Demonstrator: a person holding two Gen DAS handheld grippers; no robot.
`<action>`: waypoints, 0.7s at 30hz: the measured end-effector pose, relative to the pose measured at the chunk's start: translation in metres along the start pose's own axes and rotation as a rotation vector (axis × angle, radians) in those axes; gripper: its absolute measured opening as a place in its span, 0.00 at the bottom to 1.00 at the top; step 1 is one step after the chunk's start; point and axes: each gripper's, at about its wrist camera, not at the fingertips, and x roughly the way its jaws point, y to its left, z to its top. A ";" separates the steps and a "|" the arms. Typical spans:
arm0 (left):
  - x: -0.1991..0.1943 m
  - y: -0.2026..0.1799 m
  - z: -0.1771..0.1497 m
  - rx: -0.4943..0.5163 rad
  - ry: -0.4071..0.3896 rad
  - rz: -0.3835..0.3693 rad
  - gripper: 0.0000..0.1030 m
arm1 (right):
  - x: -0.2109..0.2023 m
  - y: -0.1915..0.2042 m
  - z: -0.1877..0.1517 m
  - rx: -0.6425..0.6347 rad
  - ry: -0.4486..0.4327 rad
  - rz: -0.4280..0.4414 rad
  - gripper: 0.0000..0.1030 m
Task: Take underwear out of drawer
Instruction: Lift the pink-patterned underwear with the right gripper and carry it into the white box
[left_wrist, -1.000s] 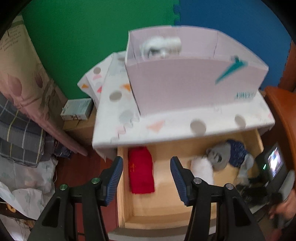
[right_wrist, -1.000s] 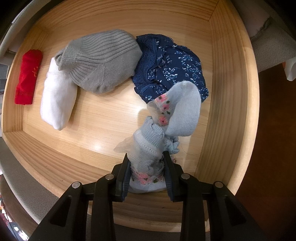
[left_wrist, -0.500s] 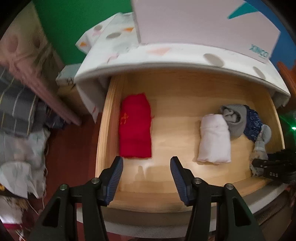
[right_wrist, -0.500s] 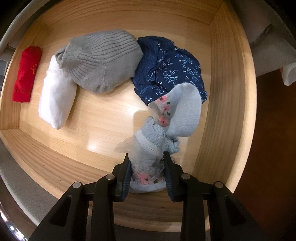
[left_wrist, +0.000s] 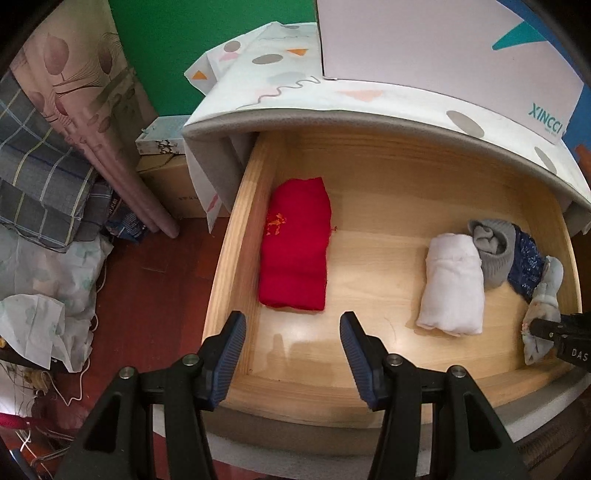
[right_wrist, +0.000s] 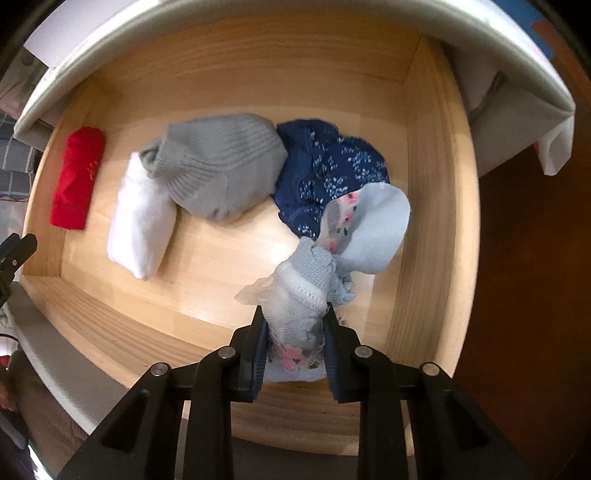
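Wooden drawer (right_wrist: 436, 206) holds soft, light underwear. Right gripper (right_wrist: 293, 332) pinches the floppy pale-blue floral pair (right_wrist: 306, 295) mid-bunch; left gripper (left_wrist: 291, 343) hangs released.

A home bedroom: clothes drawer (left_wrist: 236, 236); folded bedding (left_wrist: 40, 177); curtain (left_wrist: 85, 92)

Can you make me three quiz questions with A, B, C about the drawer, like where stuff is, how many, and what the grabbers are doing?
1. Where in the drawer does the red cloth lie?
A. left end
B. right end
C. middle

2. How many cloth things are in the drawer?
A. three
B. five
C. seven

3. What is the right gripper doing?
A. hanging open
B. gripping the grey sock
C. clamping the light blue flowered piece

Answers: 1 A, it lies by the left wall. 2 B, red, white, grey, navy, light blue. 3 C, fabric is squeezed between its pads.
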 end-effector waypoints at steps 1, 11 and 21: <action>0.000 0.000 0.000 0.002 0.002 0.000 0.53 | -0.003 -0.001 -0.001 0.009 -0.002 0.006 0.23; 0.000 -0.002 -0.001 0.006 -0.003 0.018 0.53 | -0.062 -0.005 -0.010 0.013 -0.096 0.020 0.23; 0.000 0.005 0.000 -0.027 -0.001 -0.007 0.53 | -0.158 -0.012 0.013 -0.024 -0.196 0.032 0.23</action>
